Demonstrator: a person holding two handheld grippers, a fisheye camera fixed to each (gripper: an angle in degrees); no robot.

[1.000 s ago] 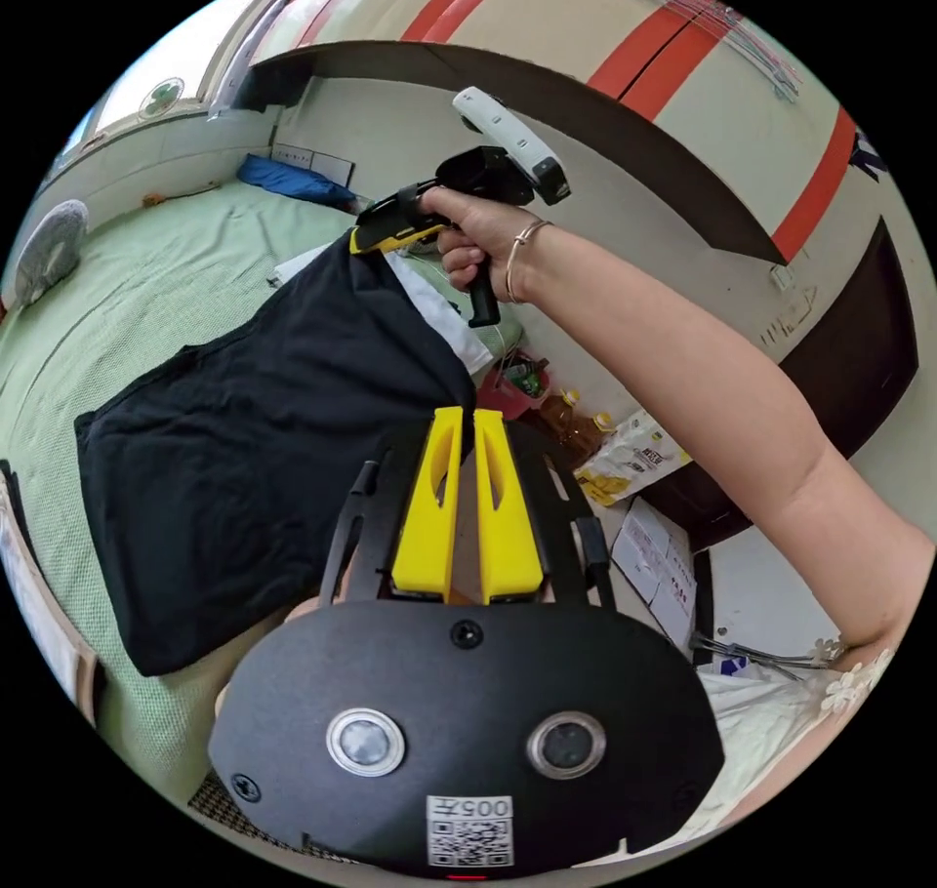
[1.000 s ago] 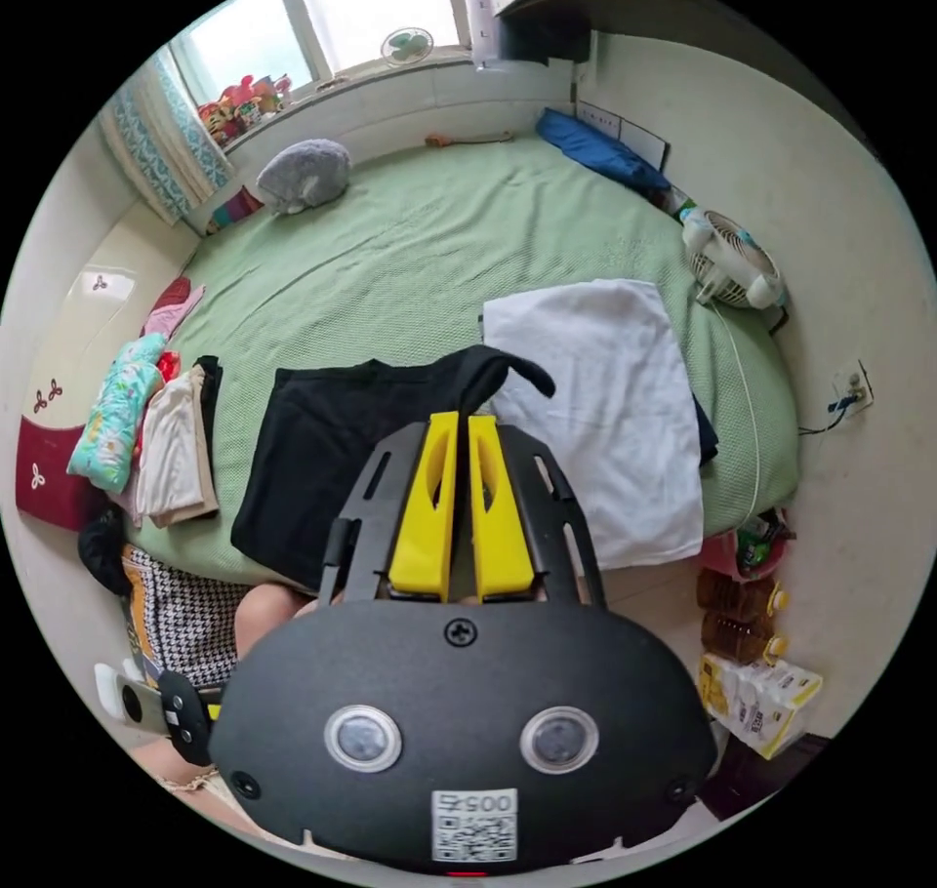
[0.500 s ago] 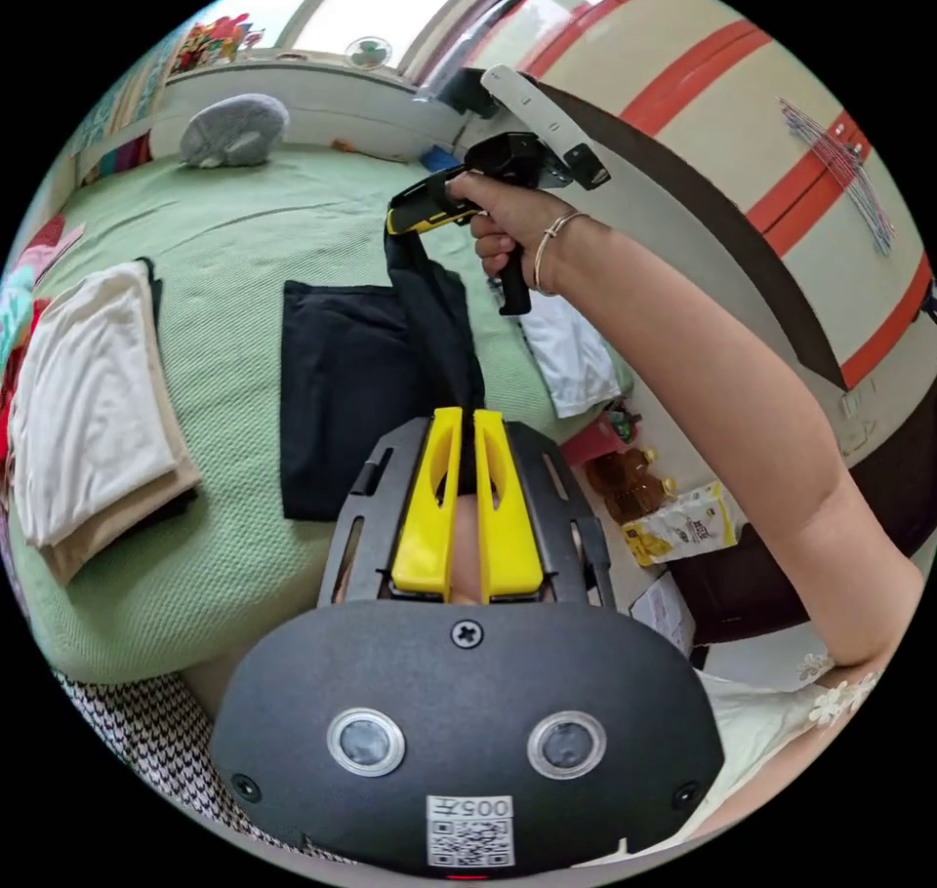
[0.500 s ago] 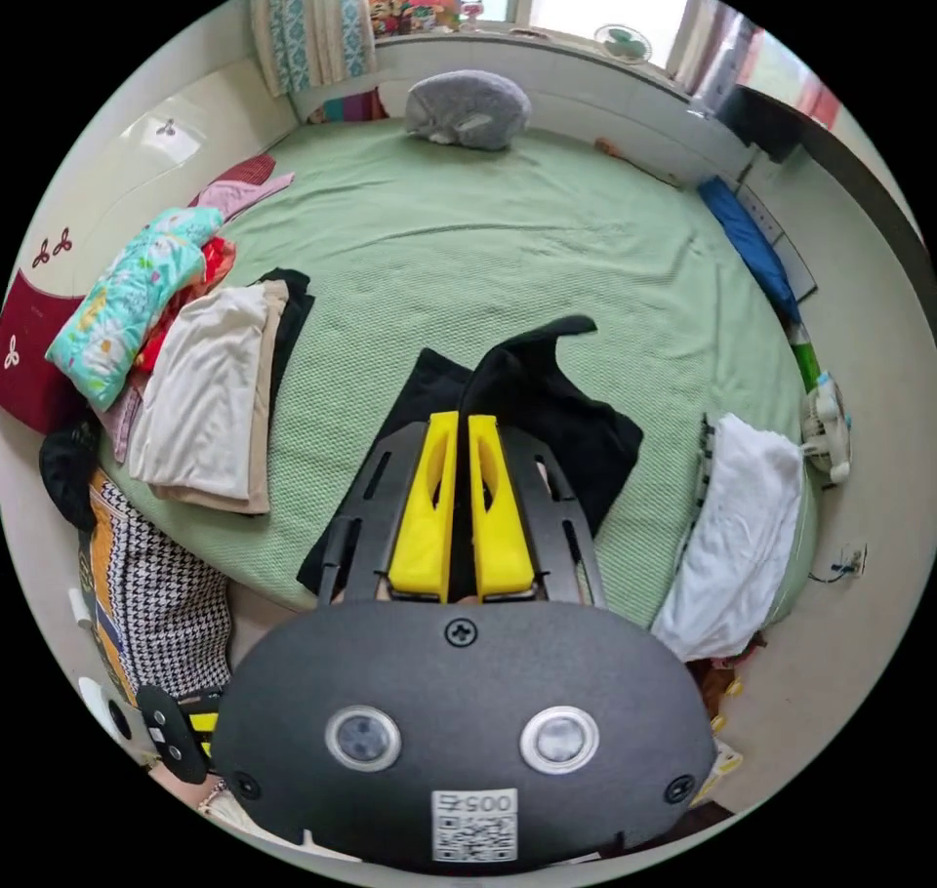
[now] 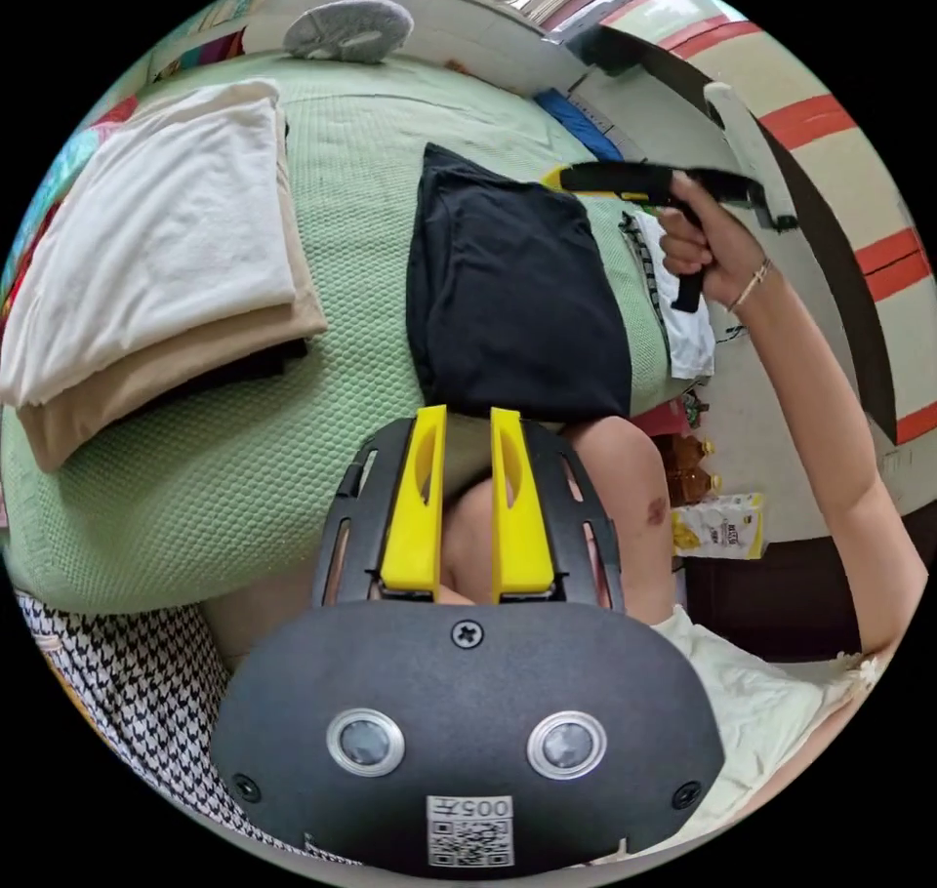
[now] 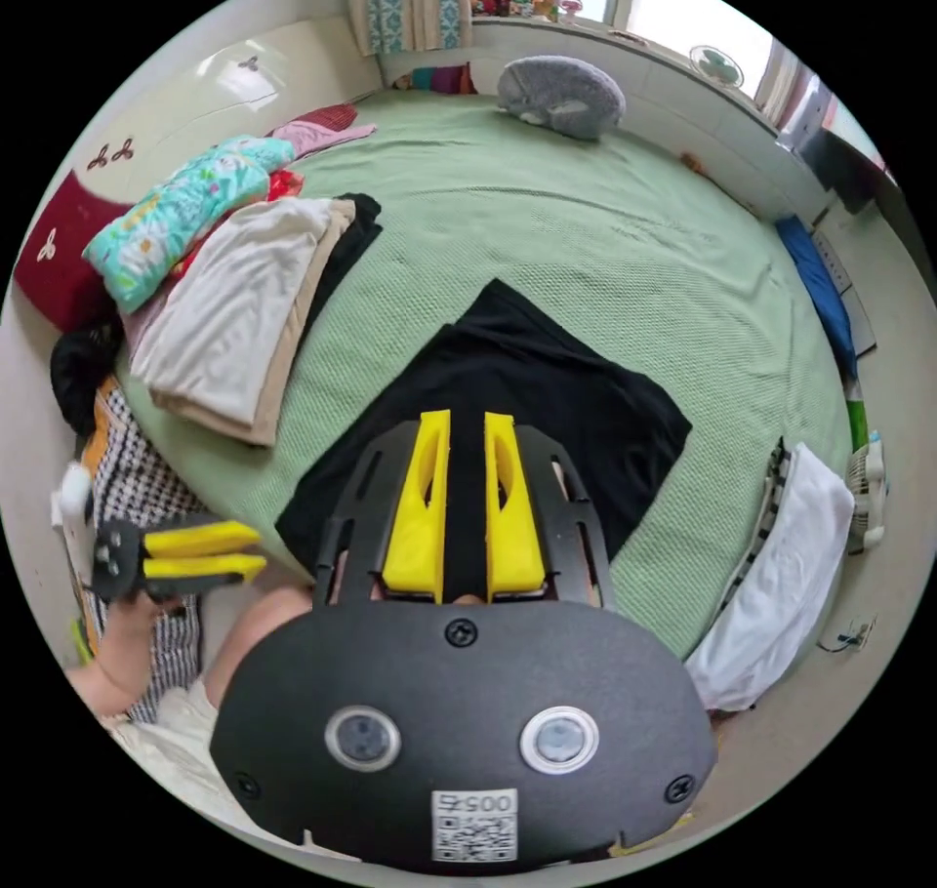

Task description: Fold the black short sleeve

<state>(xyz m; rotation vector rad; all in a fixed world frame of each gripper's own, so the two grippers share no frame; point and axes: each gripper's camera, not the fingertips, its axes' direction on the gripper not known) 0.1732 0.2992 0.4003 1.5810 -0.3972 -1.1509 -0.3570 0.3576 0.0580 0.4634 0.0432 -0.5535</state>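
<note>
The black short sleeve (image 6: 527, 381) lies flat on the green bed (image 6: 586, 224) as a folded rectangle, also seen in the left gripper view (image 5: 512, 293). My right gripper (image 6: 467, 418) hovers just above its near part, open, with nothing between the jaws. From the left gripper view, the right gripper (image 5: 558, 179) sits at the shirt's far corner, held by a hand (image 5: 698, 244). My left gripper (image 5: 467, 412) is open and empty, off the bed's edge near the shirt's hem, above the person's knee (image 5: 615, 498). In the right gripper view, the left gripper (image 6: 256, 550) is low at the left.
A stack of folded white and beige clothes (image 6: 239, 322) lies left of the shirt, with colourful garments (image 6: 176, 215) beyond it. A white garment (image 6: 781, 556) hangs over the bed's right edge by a small fan (image 6: 867, 498). A grey cushion (image 6: 561, 98) rests near the window. Bottles (image 5: 688, 459) stand on the floor.
Both grippers have let go of the shirt, which was held up and now lies folded flat on the bed. Both pairs of jaws have opened, and the left gripper has drawn back off the bed.
</note>
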